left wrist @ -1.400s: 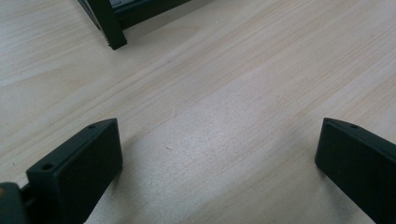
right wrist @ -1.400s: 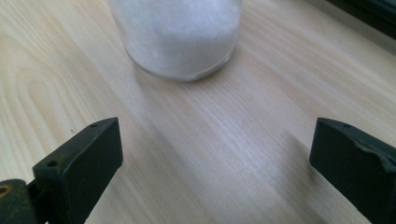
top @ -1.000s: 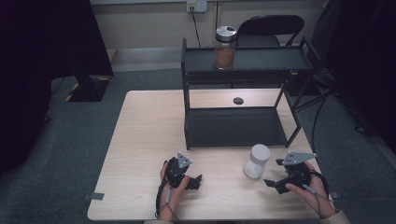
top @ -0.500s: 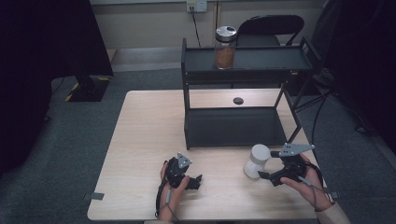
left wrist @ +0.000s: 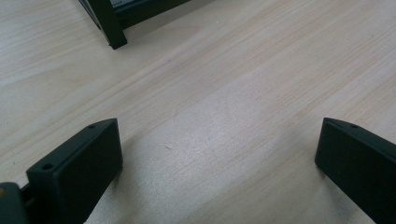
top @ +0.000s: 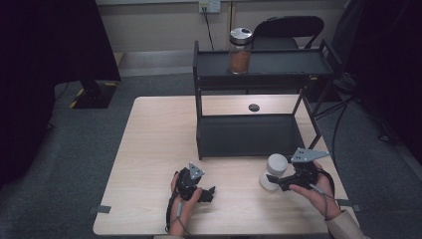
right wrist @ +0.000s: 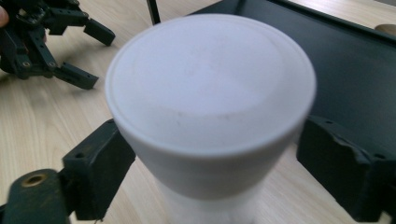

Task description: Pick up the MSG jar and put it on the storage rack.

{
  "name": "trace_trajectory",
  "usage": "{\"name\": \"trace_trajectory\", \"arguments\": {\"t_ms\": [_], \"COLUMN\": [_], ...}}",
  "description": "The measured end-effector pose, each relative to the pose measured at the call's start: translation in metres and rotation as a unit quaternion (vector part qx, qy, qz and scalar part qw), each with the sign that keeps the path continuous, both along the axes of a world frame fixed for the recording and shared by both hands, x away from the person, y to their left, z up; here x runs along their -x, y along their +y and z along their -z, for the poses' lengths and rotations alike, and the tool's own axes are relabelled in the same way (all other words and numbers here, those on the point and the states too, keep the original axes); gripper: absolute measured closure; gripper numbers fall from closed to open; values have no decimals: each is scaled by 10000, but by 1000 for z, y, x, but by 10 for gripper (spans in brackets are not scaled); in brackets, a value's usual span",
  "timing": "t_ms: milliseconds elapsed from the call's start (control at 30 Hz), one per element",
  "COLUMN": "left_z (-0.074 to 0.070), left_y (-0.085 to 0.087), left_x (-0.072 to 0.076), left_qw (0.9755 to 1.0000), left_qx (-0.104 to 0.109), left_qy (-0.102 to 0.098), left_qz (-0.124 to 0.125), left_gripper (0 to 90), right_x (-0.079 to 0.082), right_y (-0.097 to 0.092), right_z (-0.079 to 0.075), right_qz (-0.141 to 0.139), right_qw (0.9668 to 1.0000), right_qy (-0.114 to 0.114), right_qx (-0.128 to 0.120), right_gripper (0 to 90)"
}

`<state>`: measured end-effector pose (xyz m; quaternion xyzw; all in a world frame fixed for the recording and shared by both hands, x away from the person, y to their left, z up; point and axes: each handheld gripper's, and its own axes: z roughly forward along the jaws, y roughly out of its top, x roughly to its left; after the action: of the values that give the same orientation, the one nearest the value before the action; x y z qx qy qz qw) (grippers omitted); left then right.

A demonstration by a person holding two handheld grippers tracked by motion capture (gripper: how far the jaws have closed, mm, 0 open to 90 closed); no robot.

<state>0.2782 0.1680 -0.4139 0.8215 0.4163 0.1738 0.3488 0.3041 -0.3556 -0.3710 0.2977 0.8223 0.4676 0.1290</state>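
A white jar (top: 277,163) with a wide white lid (right wrist: 210,84) stands at the table's front right, just in front of the black shelf unit (top: 249,134). My right gripper (top: 272,180) reaches it from the right. Its jaws have just been closing with the jar between them, and both pads now sit against the jar's sides below the lid (right wrist: 210,182). My left gripper (top: 206,193) rests near the front edge at centre-left, open wide over bare wood (left wrist: 219,154). The left gripper (right wrist: 100,58) appears at the upper left of the right gripper view.
On the shelf unit's top tier stands a glass jar (top: 240,50) with brown contents and a metal lid. A small black disc (top: 254,107) lies on the table (top: 159,139) behind the lower tier. A dark chair (top: 288,25) stands beyond the table.
My right gripper moved left up to the white jar and its jaws came in around it. The left gripper stayed where it was.
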Motion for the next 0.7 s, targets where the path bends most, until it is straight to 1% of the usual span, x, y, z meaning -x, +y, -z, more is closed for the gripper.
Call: {"name": "trace_trajectory", "arguments": {"t_ms": [100,133,267,333,433,467,533,567,700], "left_z": [0,0,0,0,0,0,0,0,0], "left_y": [0,0,0,0,0,0,0,0,0], "left_x": [0,0,0,0,0,0,0,0,0], "left_qw": [10000,10000,10000,10000,10000,10000,10000,10000,10000], "left_qx": [0,0,0,0,0,0,0,0,1], "left_qy": [0,1,1,1,1,1,1,1,0], "left_qz": [0,0,0,0,0,0,0,1,0], "left_gripper": [0,0,0,0,0,0,0,0,0], "right_x": [-2,-2,-3,-2,-2,-3,-3,-2,-1], "right_y": [2,3,6,6,6,5,5,5,7], "right_z": [0,1,3,6,9,13,15,16,13], "right_qz": [-25,-32,-109,-98,-100,-113,-116,-136,-134], "right_qw": [10000,10000,9999,9998,9998,9997,9997,9995,9994], "right_qy": [11,-53,-97,-138,-167,-170,-186,-246,-305], "right_qx": [8,-5,-1,-55,-46,-99,-109,-116,-23], "right_gripper": [152,187,245,262,284,320,318,331,339]}}
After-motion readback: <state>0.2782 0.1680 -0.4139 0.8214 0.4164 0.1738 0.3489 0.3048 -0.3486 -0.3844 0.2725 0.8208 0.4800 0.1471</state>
